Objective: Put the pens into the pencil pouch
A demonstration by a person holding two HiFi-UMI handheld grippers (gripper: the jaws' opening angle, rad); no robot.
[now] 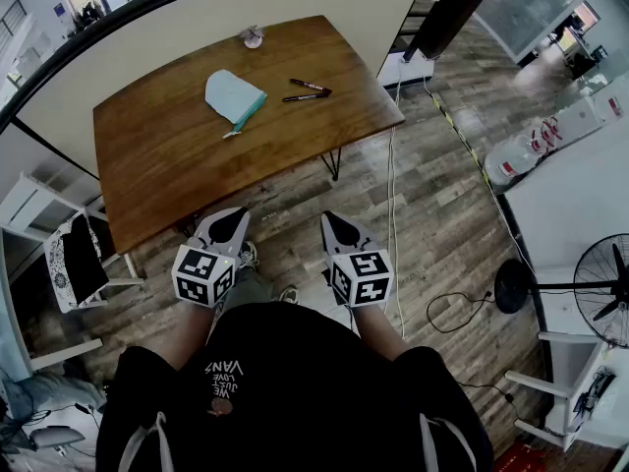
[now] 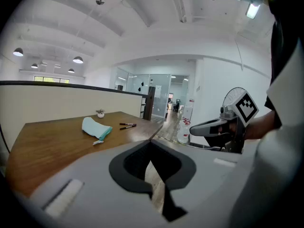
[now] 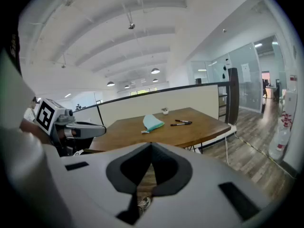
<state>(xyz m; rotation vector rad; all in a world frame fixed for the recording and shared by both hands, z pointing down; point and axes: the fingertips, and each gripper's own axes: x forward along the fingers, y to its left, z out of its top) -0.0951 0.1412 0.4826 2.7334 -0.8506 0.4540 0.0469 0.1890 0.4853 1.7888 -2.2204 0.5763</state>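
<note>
A light teal pencil pouch lies on the brown wooden table, its zip end toward me. Two dark pens lie side by side to its right. Both grippers hang over the floor in front of the table, well short of these things. My left gripper is shut and empty. My right gripper is shut and empty too. Each gripper shows in the other's view, the right gripper and the left gripper.
A small white object stands at the table's far edge. A low partition wall runs behind the table. A chair stands at the left, cables trail on the floor at the right, and a fan stands far right.
</note>
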